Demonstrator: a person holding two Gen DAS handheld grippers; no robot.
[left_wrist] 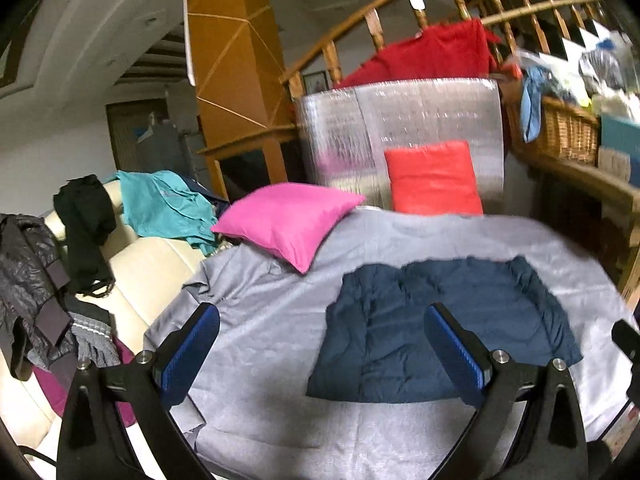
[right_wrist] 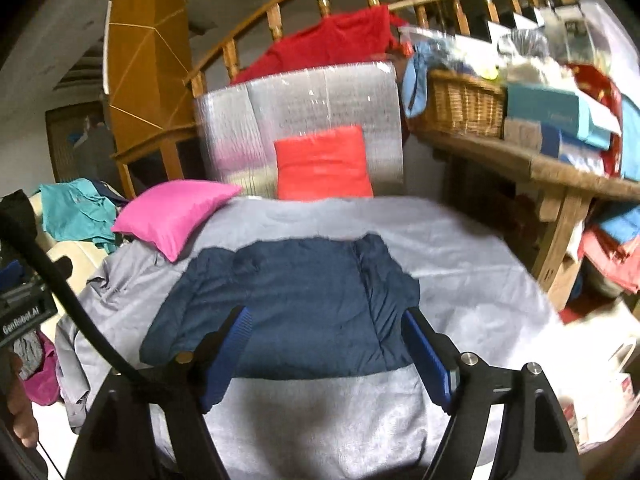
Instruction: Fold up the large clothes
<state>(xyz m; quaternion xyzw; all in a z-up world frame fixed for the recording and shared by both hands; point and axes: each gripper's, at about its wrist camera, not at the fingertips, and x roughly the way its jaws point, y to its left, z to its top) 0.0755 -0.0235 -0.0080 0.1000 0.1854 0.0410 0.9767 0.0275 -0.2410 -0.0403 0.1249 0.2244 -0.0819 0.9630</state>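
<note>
While both grippers hang above bed (left_wrist: 400,432), left gripper (left_wrist: 322,344) and right gripper (right_wrist: 326,344) gape wide, empty; folded navy jacket (left_wrist: 440,328) lies flat on grey sheet.

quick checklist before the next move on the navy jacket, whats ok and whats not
1. Left gripper open and empty: ok, nothing between its blue pads.
2. Right gripper open and empty: ok, the jaws stand apart with no cloth pinched.
3. Navy jacket lying folded on the grey sheet: ok, a compact shape with sides turned in.
4. Fold edges even: cannot tell, the picture is blurred.
5. Pink pillow apart from the jacket: ok, sheet shows between them.
6. Next garment in reach: cannot tell; a teal garment lies on the cream seat to the left.
</note>
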